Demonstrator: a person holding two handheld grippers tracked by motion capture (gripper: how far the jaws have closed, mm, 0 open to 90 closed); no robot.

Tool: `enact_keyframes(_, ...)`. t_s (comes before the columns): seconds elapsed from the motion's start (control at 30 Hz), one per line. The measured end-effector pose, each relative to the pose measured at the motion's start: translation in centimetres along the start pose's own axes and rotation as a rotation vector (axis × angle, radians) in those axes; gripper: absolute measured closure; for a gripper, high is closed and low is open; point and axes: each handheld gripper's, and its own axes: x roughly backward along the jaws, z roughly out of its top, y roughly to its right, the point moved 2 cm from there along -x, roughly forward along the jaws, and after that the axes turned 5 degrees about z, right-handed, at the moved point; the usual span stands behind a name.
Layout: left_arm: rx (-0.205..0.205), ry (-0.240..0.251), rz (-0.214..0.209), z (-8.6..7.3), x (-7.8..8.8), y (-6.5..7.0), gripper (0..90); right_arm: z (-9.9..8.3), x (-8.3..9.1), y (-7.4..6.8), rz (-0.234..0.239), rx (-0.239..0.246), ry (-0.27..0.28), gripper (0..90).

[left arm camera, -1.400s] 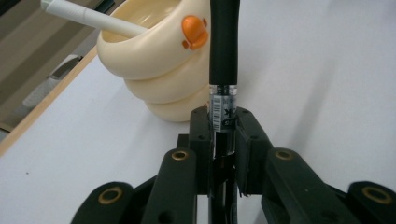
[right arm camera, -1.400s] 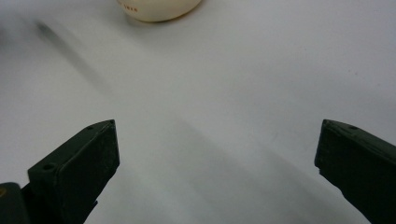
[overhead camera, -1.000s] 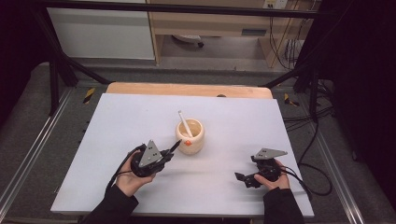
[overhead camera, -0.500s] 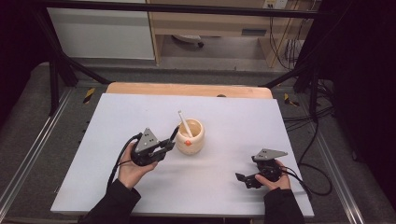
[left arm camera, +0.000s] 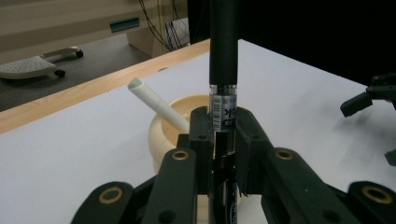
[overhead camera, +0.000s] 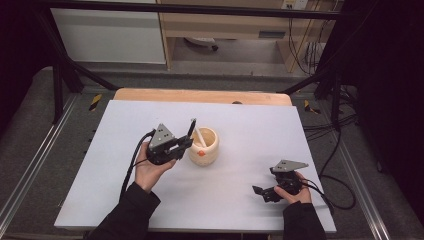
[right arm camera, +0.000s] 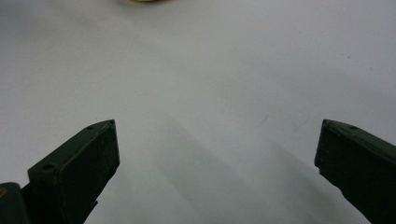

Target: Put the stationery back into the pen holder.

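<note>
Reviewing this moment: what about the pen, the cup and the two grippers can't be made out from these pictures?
- Black pen: top cut off by the left gripper view's upper edge; lower end hidden behind the left gripper.
- Label print on the pen: too small and partly covered by the pads.
- Cream cup: inside hidden by its own wall; the orange mark too small to read.
- White pen: lower end hidden in the cup.
- Right gripper: body below the frame edge.
</note>
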Motion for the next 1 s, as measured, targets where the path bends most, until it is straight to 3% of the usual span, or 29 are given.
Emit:
enact_keyframes(0.57, 0.021, 0.040, 0.020, 3.0, -2.3, 0.2, 78.8, 0.0, 0.0, 0.0, 0.003, 0.003, -0.002, 0.9)
enact_keyframes(1.0, 0.019, 0.036, 0.041, 3.0, -5.1, 0.3, 78.8, 0.0, 0.0, 0.0, 0.005, 0.002, 0.000, 0.9)
